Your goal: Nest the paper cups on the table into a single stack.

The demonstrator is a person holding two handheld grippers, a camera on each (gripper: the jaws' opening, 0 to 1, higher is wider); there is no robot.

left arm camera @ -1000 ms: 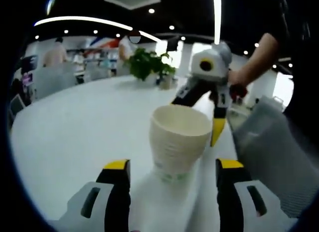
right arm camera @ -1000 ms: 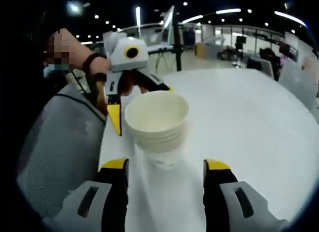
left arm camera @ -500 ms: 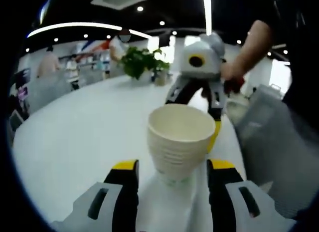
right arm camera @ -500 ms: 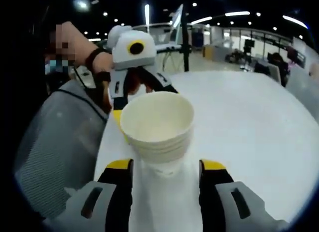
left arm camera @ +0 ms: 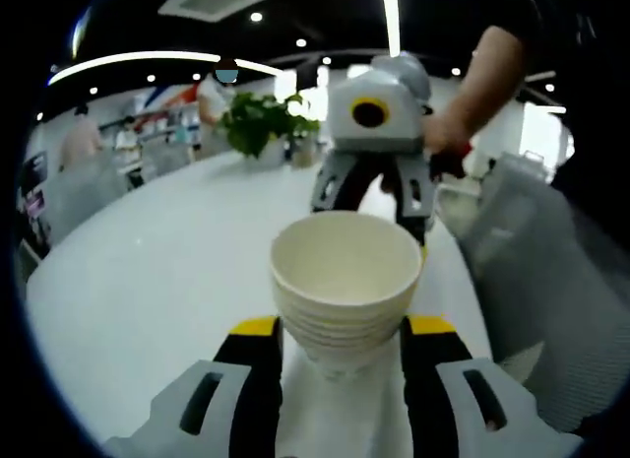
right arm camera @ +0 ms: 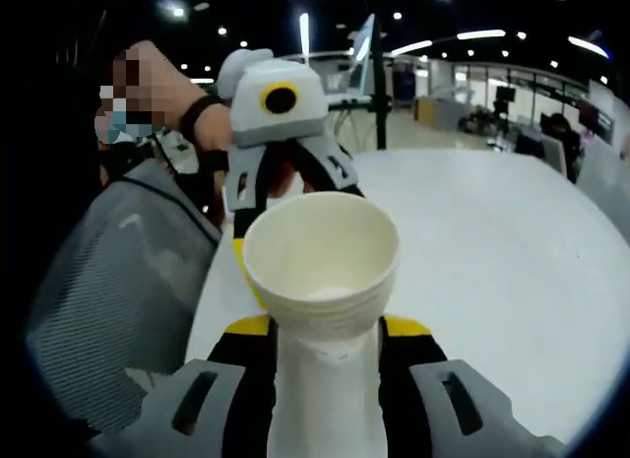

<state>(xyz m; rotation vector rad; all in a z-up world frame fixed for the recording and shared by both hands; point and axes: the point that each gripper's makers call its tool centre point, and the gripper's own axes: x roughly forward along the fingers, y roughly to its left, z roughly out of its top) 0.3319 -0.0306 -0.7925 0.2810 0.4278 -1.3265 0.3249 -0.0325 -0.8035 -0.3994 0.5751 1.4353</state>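
Note:
A stack of nested white paper cups [left arm camera: 345,281] stands on the white table [left arm camera: 148,300], its top cup empty. My left gripper [left arm camera: 343,326] has its yellow-tipped fingers [left arm camera: 258,328] pressed against both sides of the stack's ribbed rims. From the opposite side my right gripper [right arm camera: 327,326] is shut on the same stack [right arm camera: 321,261], whose body fills the gap between its jaws. The right gripper [left arm camera: 374,187] shows behind the cups in the left gripper view, held by a hand. The left gripper [right arm camera: 295,231] shows behind them in the right gripper view.
A grey mesh chair back [right arm camera: 108,300] stands by the table edge near the person [left arm camera: 492,74]. A potted green plant [left arm camera: 258,123] sits at the table's far side. More bare tabletop [right arm camera: 512,271] stretches away to the right.
Both grippers have moved in toward the cup stack from opposite sides, and their jaws have narrowed onto it. The stack now looms larger in both views.

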